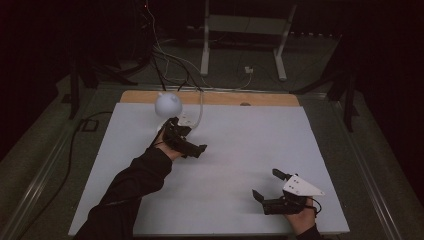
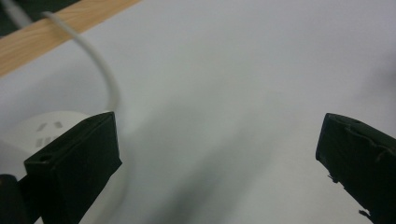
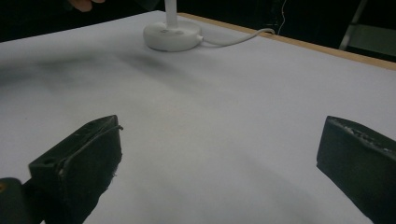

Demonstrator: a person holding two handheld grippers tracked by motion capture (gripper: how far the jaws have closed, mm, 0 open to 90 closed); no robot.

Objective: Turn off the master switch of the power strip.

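Observation:
A white desk lamp stands at the far left of the white board (image 1: 240,150); its round head (image 1: 167,104) glows pale above its base (image 1: 187,120). My left gripper (image 1: 190,137) hovers just in front of that base, jaws wide apart with nothing between them. In the left gripper view the lamp base (image 2: 42,130) sits behind the left jaw, and its white cable (image 2: 100,65) curves off to the wooden edge. My right gripper (image 1: 267,184) rests near the front right corner, open and empty. From the right gripper view the lamp base (image 3: 172,36) is far ahead.
A strip of bare wood (image 1: 225,97) runs along the board's far edge. Beyond it, loose cables (image 1: 170,60) and a white metal stand (image 1: 245,30) are on the dark floor. A metal rail (image 1: 370,170) borders the right side.

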